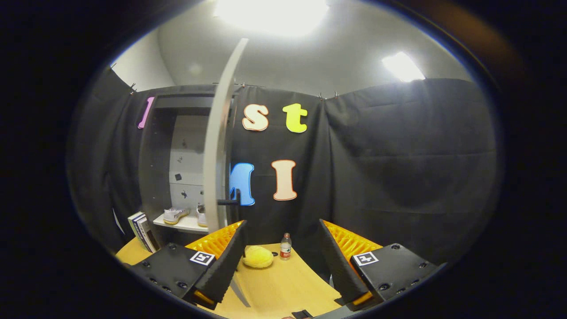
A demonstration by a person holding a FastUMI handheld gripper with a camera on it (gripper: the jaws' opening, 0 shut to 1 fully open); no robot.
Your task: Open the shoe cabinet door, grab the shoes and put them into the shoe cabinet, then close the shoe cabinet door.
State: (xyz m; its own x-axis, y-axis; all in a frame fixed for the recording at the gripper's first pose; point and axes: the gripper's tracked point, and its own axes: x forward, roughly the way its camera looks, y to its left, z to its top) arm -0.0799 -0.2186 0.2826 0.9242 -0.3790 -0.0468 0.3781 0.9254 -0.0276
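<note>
Gripper (282, 252) fingers spread, nothing held; cabinet door (220, 146) ajar at eleven o'clock, shoes (176, 215) shelved; bottle (285, 246) label illegible.

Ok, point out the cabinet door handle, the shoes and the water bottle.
door handle (229, 202), gripper view, on the dark bar.
shoes (175, 215), gripper view, side of the left shoe on the shelf.
water bottle (285, 248), gripper view, its body.
</note>
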